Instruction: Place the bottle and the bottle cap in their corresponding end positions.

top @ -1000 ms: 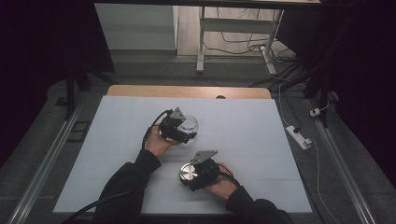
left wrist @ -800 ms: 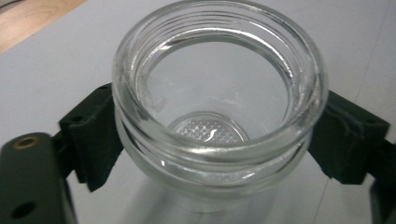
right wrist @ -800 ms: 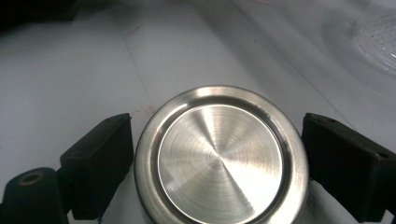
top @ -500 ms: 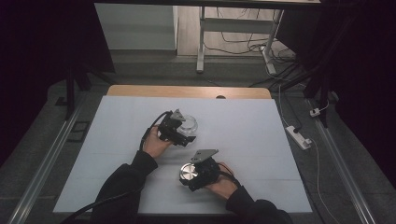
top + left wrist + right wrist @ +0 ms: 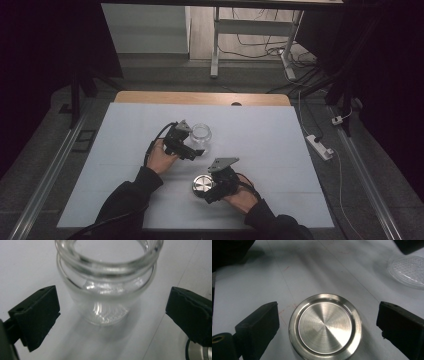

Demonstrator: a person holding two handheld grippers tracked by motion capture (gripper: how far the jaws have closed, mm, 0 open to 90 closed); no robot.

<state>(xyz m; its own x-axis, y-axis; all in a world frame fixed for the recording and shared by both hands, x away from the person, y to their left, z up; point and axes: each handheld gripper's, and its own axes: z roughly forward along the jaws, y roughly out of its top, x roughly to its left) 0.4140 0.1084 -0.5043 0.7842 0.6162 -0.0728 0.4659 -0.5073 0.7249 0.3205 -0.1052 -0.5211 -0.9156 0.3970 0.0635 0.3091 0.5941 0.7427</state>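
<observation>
While unclamped — jar (image 5: 105,290), lid (image 5: 325,326).

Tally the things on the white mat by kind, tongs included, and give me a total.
Glass jars: 1, open-mouthed, upright
Metal lids: 1, lying flat
Tongs: 2, left tongs open around the jar, right tongs open around the lid; both have just been opening
Total: 4

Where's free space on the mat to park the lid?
Free: the mat's right half beyond the jar, and its left strip. Crowded: the middle, around jar, lid and both hand-held grippers, left and right.
</observation>
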